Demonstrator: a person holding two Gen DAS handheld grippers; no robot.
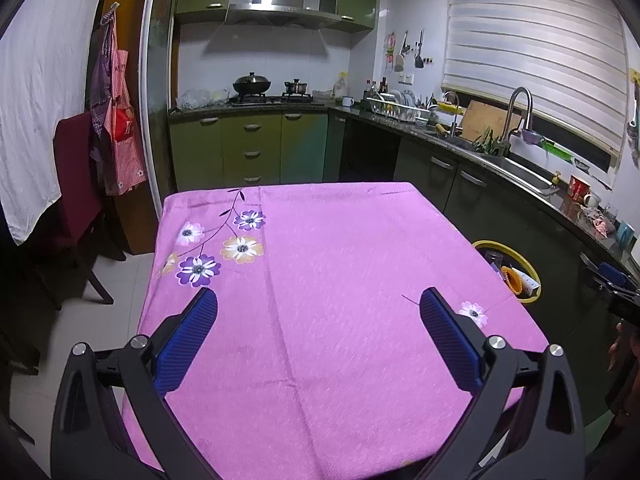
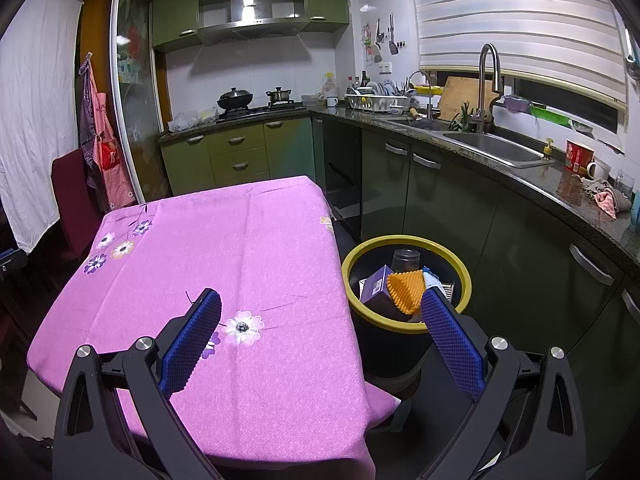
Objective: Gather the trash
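Grippers both spread and empty: left gripper (image 1: 318, 308) above tablecloth (image 1: 320, 280), right gripper (image 2: 320, 308) by bin (image 2: 404, 322).

Both wrist cams above table (image 1: 320, 280), kitchenward.

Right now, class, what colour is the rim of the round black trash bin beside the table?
Yellow rim; right wrist view shows it best.

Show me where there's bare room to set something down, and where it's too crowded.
The pink tablecloth is bare from its flower print to the edge by the bin; both the left gripper and the right gripper are open and empty. Crowded: the yellow-rimmed bin holds trash, and the counter beside the sink carries cups and rags.
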